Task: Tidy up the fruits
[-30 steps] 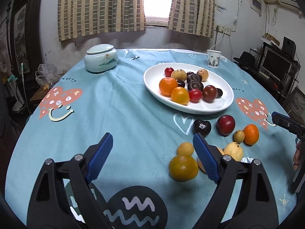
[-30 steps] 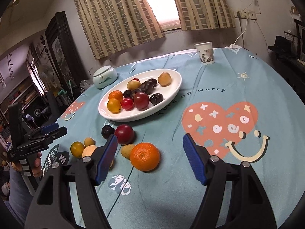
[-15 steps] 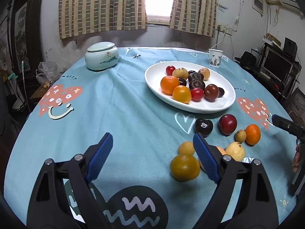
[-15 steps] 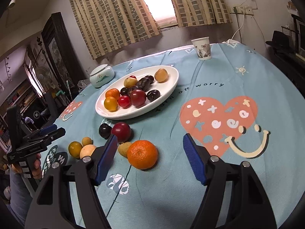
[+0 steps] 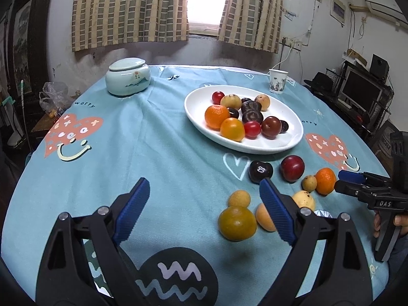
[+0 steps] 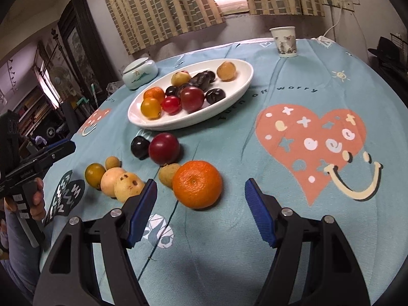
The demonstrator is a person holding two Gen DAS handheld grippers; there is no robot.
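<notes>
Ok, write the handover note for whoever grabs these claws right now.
Left claw: open, empty, short of the yellow-green fruit.
Right claw: open, empty, just short of the loose mandarin, which lies ahead between its pads but is not gripped.
White plate: already holds about a dozen fruits.
Left to do: eight fruits on the tablecloth, including the red plum and dark plum.
Next, probably: close on the mandarin and plate it.
</notes>
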